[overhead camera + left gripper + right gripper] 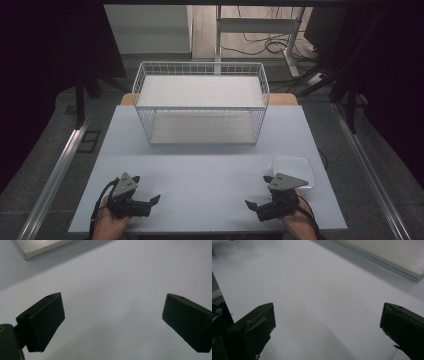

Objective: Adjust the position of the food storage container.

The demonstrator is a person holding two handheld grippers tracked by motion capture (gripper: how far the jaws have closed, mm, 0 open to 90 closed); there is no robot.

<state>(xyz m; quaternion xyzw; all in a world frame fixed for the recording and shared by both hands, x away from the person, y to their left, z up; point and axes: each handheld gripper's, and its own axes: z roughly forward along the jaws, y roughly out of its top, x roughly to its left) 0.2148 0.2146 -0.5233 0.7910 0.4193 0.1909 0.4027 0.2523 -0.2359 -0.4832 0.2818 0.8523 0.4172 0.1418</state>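
In the high view, the left gripper (148,194) sits in the lower left of the frame, held low over the white table (210,175) by the person's left hand (107,222). Its grey three-cornered plate tops it and its jaws point toward the middle of the frame. They stand wide apart with nothing between them; the left gripper view (112,322) confirms this, showing bare table surface between the two black jaws.

In the upper middle of the high view stands a white wire basket (200,102), at the far side of the table, well apart from both grippers. It has a flat white panel across its top and a second one at its bottom.

At the lower right, the right gripper (258,192) is held by the person's right hand (300,225), its jaws pointing toward the middle of the frame. These too are spread wide and hold nothing, and the right gripper view (327,335) shows plain table between them. Just beside this gripper, toward the right edge of the table, lies a shallow clear plastic tray (295,167), the nearest thing to either gripper; whether the gripper touches it cannot be told.
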